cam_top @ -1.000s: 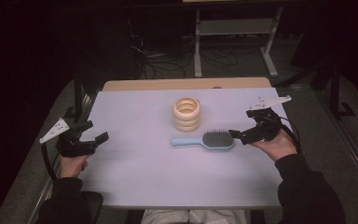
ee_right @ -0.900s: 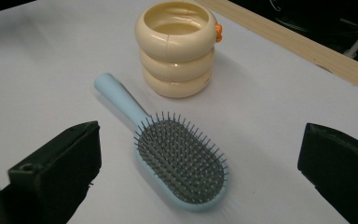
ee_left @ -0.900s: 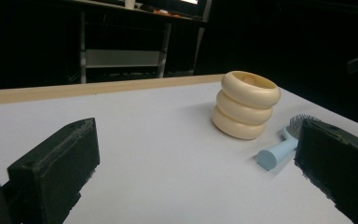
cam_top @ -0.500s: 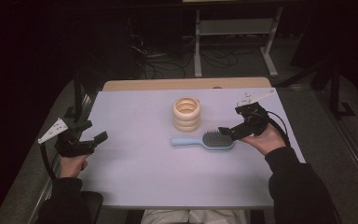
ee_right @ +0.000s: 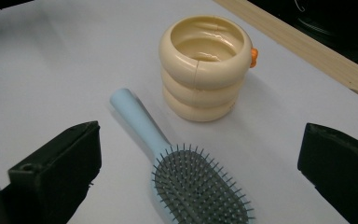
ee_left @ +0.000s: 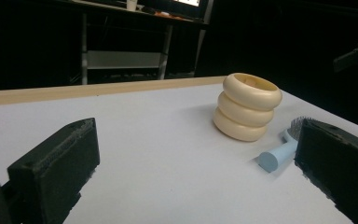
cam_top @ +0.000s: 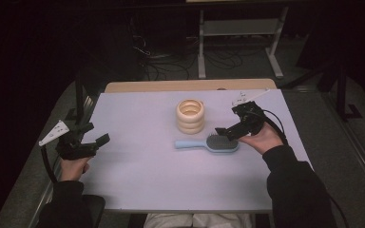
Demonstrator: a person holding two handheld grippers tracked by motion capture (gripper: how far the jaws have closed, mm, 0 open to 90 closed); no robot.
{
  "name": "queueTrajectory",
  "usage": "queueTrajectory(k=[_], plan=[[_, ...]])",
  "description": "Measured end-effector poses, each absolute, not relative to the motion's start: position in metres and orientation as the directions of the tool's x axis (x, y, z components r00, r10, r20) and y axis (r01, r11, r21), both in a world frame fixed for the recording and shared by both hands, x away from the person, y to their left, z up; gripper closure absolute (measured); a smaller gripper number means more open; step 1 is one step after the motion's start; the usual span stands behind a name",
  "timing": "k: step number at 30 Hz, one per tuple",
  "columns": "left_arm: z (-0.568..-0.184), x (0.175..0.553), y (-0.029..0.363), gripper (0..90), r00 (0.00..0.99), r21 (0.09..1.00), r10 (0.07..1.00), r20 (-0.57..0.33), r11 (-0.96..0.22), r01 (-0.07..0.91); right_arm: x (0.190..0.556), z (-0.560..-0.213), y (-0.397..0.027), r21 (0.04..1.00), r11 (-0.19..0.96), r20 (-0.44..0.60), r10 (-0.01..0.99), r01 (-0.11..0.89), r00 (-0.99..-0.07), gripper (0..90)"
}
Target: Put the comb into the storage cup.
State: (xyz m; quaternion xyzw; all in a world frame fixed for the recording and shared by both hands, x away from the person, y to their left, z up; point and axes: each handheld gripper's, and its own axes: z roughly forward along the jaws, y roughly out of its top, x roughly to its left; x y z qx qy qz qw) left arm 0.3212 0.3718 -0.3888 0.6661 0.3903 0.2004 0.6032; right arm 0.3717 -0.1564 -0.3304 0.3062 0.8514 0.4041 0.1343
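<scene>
Right tool [cam_top: 224,132] moved over hairbrush [cam_top: 208,143], jaws apart; left tool [cam_top: 93,134] agape; white table [cam_top: 142,180], dark room

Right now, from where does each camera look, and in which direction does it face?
High view: above the person's side, facing forward and down on the table; shows both forearms, left gripper and right gripper.
Left gripper view: low over the table, facing the cream ringed cup; own open jaws show.
Right gripper view: above the blue hairbrush, facing down; own open jaws show.
Shared: all three views show the cup and the hairbrush.
</scene>
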Motion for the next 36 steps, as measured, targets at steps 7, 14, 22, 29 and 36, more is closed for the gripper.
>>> queueTrajectory(k=[7, 14, 22, 29, 36], plan=[[-0.389, 0.321, 0.372, 0.0, 0.615, 0.96, 0.762, -0.203, 0.031, 0.278, 0.375, -0.328, -0.148, 0.762, 0.498, 0.016, 0.623, 0.413, -0.782, 0.0], [-0.389, 0.322, 0.373, 0.0, 0.611, 0.962, 0.766, -0.199, 0.033, 0.272, 0.382, -0.329, -0.14, 0.757, 0.508, 0.014, 0.615, 0.41, -0.788, 0.0], [-0.389, 0.322, 0.373, 0.0, 0.607, 0.962, 0.769, -0.198, 0.035, 0.27, 0.39, -0.339, -0.13, 0.738, 0.533, 0.012, 0.603, 0.414, -0.798, 0.0], [-0.389, 0.323, 0.373, 0.0, 0.604, 0.963, 0.773, -0.192, 0.03, 0.268, 0.396, -0.345, -0.124, 0.735, 0.535, 0.038, 0.583, 0.418, -0.812, 9.4], [-0.389, 0.323, 0.373, 0.0, 0.603, 0.963, 0.774, -0.193, 0.031, 0.269, 0.399, -0.352, -0.115, 0.714, 0.573, 0.04, 0.541, 0.403, -0.84, 33.0]])
